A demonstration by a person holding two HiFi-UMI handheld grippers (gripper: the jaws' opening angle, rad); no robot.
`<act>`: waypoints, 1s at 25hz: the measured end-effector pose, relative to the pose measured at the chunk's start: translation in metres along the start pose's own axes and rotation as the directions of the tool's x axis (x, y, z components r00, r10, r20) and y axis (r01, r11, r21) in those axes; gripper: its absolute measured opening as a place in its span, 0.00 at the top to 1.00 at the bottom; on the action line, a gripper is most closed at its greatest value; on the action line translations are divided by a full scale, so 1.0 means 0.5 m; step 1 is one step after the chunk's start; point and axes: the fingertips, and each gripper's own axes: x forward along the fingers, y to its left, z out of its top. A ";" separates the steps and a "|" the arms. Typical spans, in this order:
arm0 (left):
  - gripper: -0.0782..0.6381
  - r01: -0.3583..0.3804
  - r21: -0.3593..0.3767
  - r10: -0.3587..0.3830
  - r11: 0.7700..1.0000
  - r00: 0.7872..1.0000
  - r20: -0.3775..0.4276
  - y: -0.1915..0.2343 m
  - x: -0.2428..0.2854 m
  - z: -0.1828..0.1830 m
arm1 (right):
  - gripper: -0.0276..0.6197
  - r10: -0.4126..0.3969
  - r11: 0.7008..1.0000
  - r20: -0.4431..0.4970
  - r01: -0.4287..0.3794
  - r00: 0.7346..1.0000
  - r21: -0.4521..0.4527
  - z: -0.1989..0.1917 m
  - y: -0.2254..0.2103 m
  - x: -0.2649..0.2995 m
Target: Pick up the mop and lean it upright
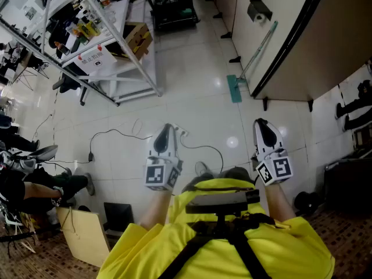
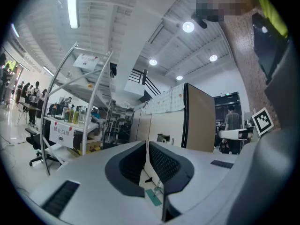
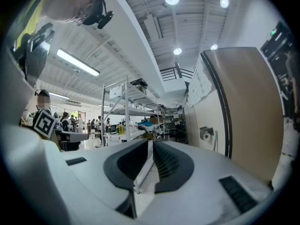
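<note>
**Mop parked, both claws idle.** L gripper [image 2: 146, 144]: jaws drawn together, only a hairline slit btwn the ribbed pads, nothing caught in it. R gripper [image 3: 151, 143]: same story, jaws closed to a thin slit, empty. Both are held low in front of a person in a yellow shirt [image 1: 232, 243]. The jaws point fwd over the pale tile floor [image 1: 192, 115], and the marker cubes [image 1: 161, 176] sit at the end nearest the body. Neither gripper touches anything.

The mop [image 1: 249, 64] stands well ahead of the R gripper, apart from both. Its teal head [image 1: 234, 89] lies on the floor. The pale green handle [image 1: 261, 45] tilts up and to the right, so its top rests on the beige wall panel [image 1: 288, 4], just beside a wall-mounted paper roll holder [image 1: 258, 10]. In the L gripper view the teal head shows far off, low in the gap below the jaws. In the R gripper view the handle shows against the wall next to the roll.

Left of the mop, across open floor, stands a metal shelving rack [image 1: 125, 57] w/ bottles [image 1: 87, 27] and a cardboard box [image 1: 138, 36]. A black cable [image 1: 113, 131] snakes over the tiles ahead of the L gripper.
</note>
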 end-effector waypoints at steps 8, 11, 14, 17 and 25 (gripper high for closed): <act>0.89 -0.043 -0.056 0.041 0.997 0.998 -0.041 0.116 0.216 -0.008 | 0.90 0.003 1.000 0.002 -0.003 1.000 0.020 -0.003 -0.092 0.234; 0.89 -0.043 -0.038 0.042 0.998 0.998 -0.044 0.135 0.313 0.008 | 0.90 0.014 0.999 0.008 -0.014 1.000 0.041 -0.005 -0.141 0.341; 0.89 -0.047 -0.011 0.046 0.999 0.998 -0.031 0.156 0.431 0.017 | 0.90 0.027 0.999 0.015 -0.028 1.000 0.036 0.001 -0.209 0.453; 0.89 -0.071 -0.001 0.071 0.997 0.997 -0.006 0.181 0.575 0.036 | 0.90 0.017 0.999 0.028 -0.019 0.999 0.049 0.014 -0.305 0.572; 0.89 -0.055 0.010 0.054 0.998 0.997 0.046 0.180 0.896 0.137 | 0.89 0.045 0.998 0.023 -0.046 0.999 0.033 0.098 -0.501 0.831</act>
